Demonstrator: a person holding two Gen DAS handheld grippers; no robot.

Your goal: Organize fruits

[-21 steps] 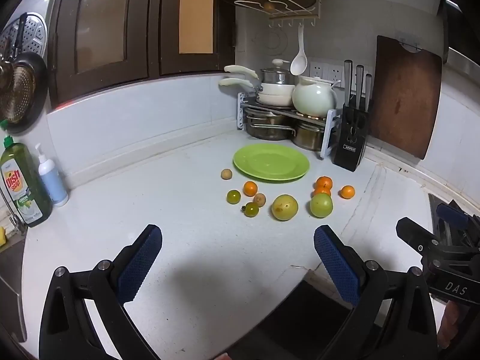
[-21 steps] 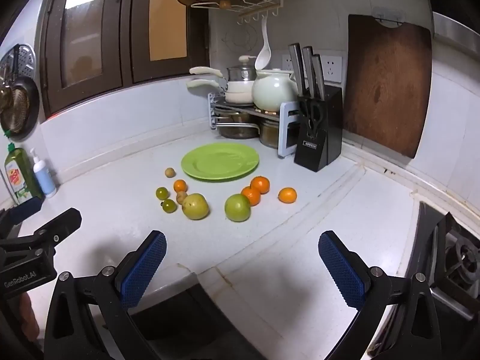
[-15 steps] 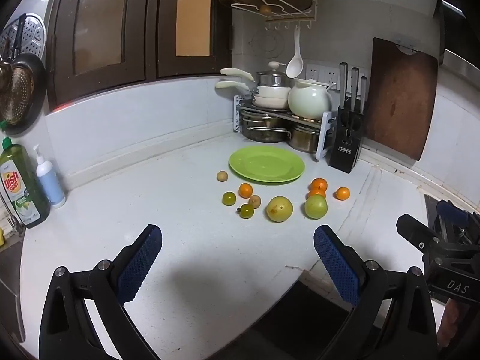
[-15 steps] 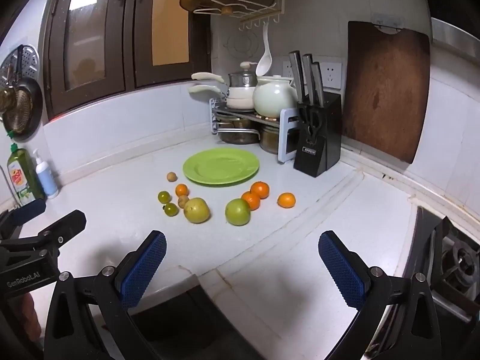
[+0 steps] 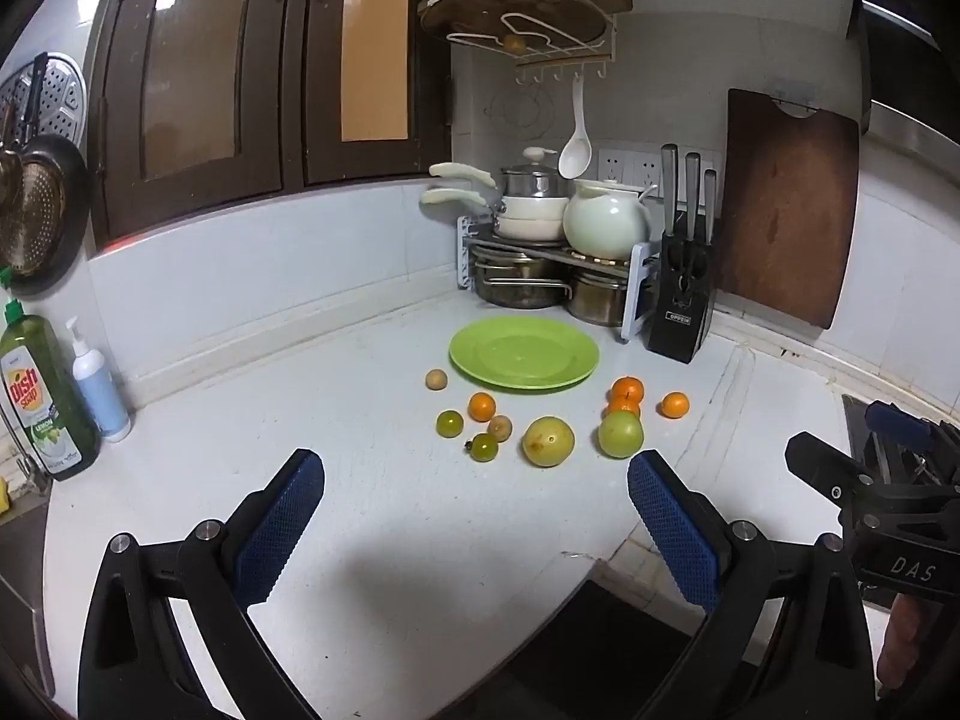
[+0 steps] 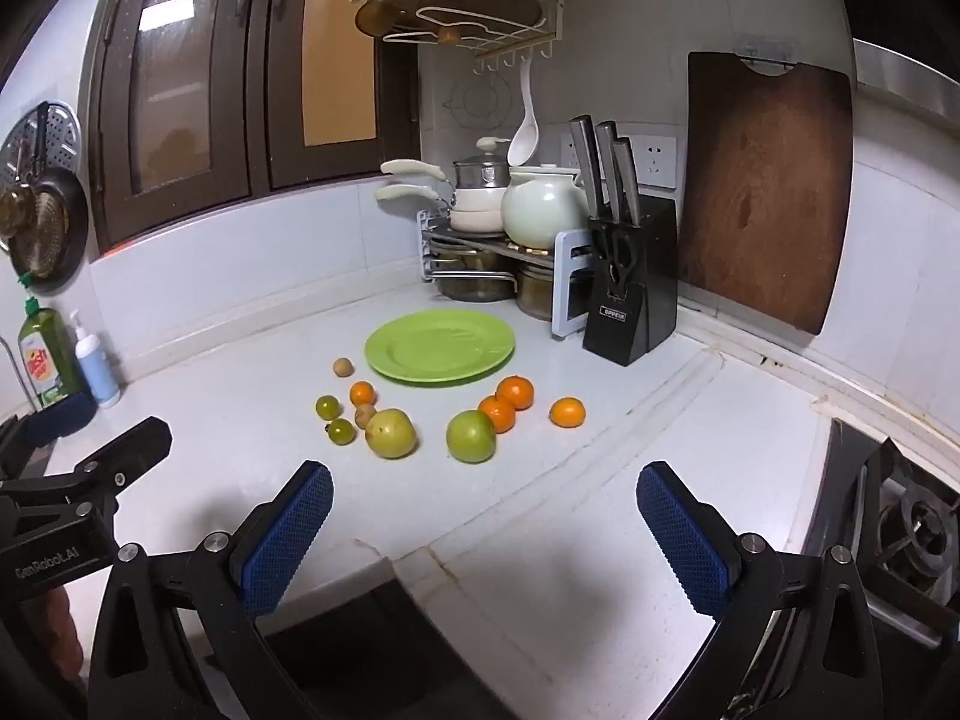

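Note:
An empty green plate lies on the white counter in front of the pot rack. Loose fruit is scattered on the near side of it: several oranges, a yellow-green apple, a green apple, small green fruits and small brown ones. My left gripper hangs open over the counter's near edge, well short of the fruit. My right gripper is open too, nothing between its pads, and it shows at the right edge of the left wrist view.
A pot rack with a white teapot and a black knife block stand behind the plate. A wooden cutting board leans on the right wall. Dish soap bottles stand far left, a stove burner at right.
Both views have tilted slightly, and the fruit and plate appear a little lower and nearer. Both grippers stay open and nothing on the counter has moved.

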